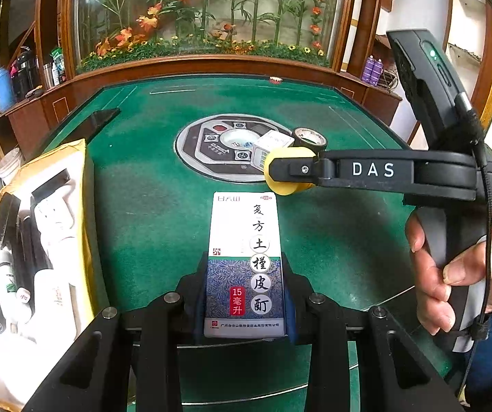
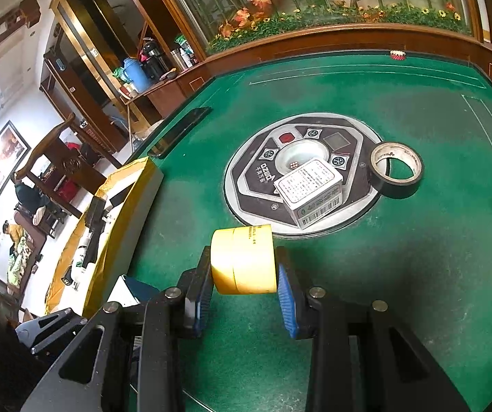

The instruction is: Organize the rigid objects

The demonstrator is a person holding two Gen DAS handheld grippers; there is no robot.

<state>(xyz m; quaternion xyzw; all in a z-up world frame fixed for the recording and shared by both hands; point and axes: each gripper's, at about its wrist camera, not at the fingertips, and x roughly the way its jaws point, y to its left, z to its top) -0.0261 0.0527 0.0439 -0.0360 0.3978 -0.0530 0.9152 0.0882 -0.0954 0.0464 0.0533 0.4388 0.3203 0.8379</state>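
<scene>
My left gripper (image 1: 244, 295) is shut on a tall white and blue medicine box (image 1: 244, 240) with Chinese print, held above the green felt. My right gripper (image 2: 244, 286) is shut on a yellow tape roll (image 2: 242, 261), pinched across its width between blue pads (image 2: 285, 295). In the left wrist view that right gripper (image 1: 292, 170) reaches in from the right with the yellow tape roll (image 1: 285, 158), a hand (image 1: 452, 274) on its handle. On the table's centre panel (image 2: 253, 171) lies a small white box (image 2: 309, 190). Beside it lies a black tape roll (image 2: 397, 170).
A yellow-rimmed storage box (image 1: 74, 158) holding several black and white items stands at the table's left edge. A dark phone (image 2: 180, 130) lies near the far left rim. A wooden cabinet (image 1: 204, 65) with a glass flower display borders the far side.
</scene>
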